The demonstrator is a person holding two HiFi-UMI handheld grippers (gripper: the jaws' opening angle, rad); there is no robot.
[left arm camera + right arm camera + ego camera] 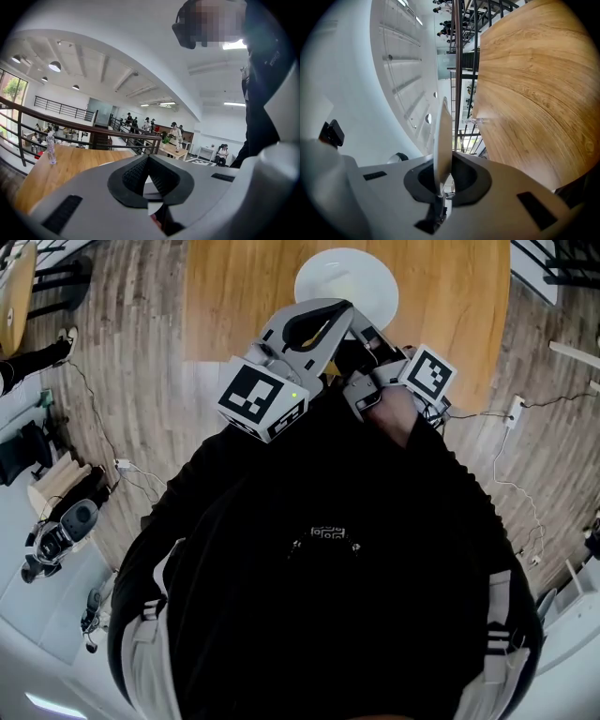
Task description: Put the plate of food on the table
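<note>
While above open tabletop (441,296), plate (345,282) rim-clamped.

Person wears a black long-sleeved top (328,615) with a small white chest print (328,532). Below the print, on both sides, pale grey panels with black bands (497,638). Above the print, grey plastic left gripper (349,313) with black ribbed pads (135,174) and black-and-white marker cube (264,401) with green light. Right gripper (366,334) carries a matching cube (429,374).
</note>
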